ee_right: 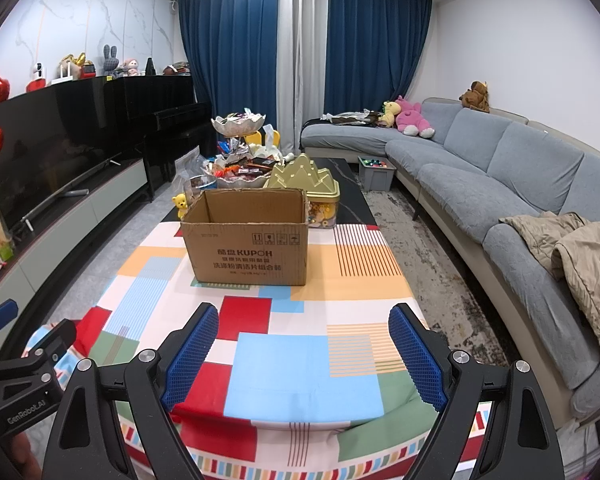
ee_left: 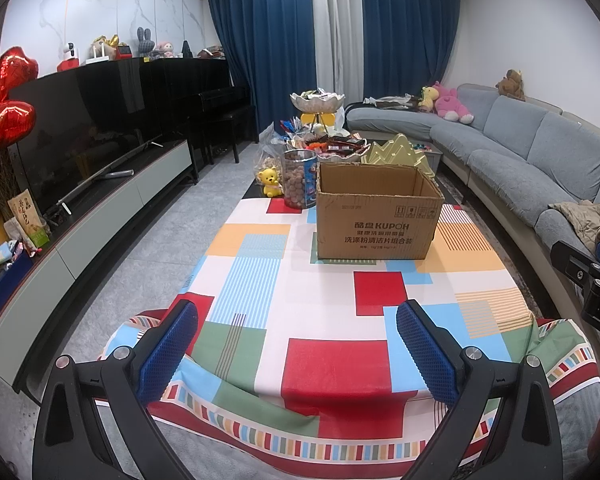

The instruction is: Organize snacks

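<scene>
Both grippers, left (ee_left: 296,344) & right (ee_right: 303,354): fingers apart, empty; cardboard box (ee_left: 376,222) mid-worktop, snack pile (ee_left: 332,146) behind it.

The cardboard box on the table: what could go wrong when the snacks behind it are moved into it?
1. The snacks lie behind the cardboard box; reaching over it may push the light box along the loose tablecloth.
2. The clear jar of snack balls and the yellow bear figure stand close at the box's left; a wide-open left gripper could tip them.
3. The cloth's hanging edge might catch the fingers.
</scene>
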`<state>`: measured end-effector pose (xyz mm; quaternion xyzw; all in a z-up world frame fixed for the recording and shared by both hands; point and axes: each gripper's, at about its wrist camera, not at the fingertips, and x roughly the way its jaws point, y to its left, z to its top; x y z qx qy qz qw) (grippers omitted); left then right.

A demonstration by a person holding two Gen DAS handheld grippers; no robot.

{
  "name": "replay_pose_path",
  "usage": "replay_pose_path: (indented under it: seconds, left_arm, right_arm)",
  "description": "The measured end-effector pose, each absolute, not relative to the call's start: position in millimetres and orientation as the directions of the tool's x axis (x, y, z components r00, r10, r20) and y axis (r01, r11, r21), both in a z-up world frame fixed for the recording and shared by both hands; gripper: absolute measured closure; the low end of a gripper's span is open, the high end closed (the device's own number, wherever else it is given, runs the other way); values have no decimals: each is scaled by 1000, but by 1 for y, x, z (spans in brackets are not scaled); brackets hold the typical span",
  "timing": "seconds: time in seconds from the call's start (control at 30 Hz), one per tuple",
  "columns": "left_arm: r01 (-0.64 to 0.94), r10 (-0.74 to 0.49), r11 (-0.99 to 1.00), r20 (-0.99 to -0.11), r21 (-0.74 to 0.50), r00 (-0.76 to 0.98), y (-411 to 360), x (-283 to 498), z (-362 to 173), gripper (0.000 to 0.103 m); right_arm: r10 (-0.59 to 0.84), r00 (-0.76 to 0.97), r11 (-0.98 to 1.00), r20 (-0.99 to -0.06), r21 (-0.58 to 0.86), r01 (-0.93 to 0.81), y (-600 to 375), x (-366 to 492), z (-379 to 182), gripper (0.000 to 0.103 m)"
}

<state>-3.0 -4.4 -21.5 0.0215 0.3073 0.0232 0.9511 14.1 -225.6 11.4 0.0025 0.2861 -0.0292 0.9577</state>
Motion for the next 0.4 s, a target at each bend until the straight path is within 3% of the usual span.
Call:
replay_pose_path:
  seconds: [0.4]
  left_arm:
    - [-27, 53, 998, -578, 54, 814, -4, 0, -21, 1]
  right_arm:
    - [-54, 834, 998, -549, -13, 56, -226, 14, 11, 15]
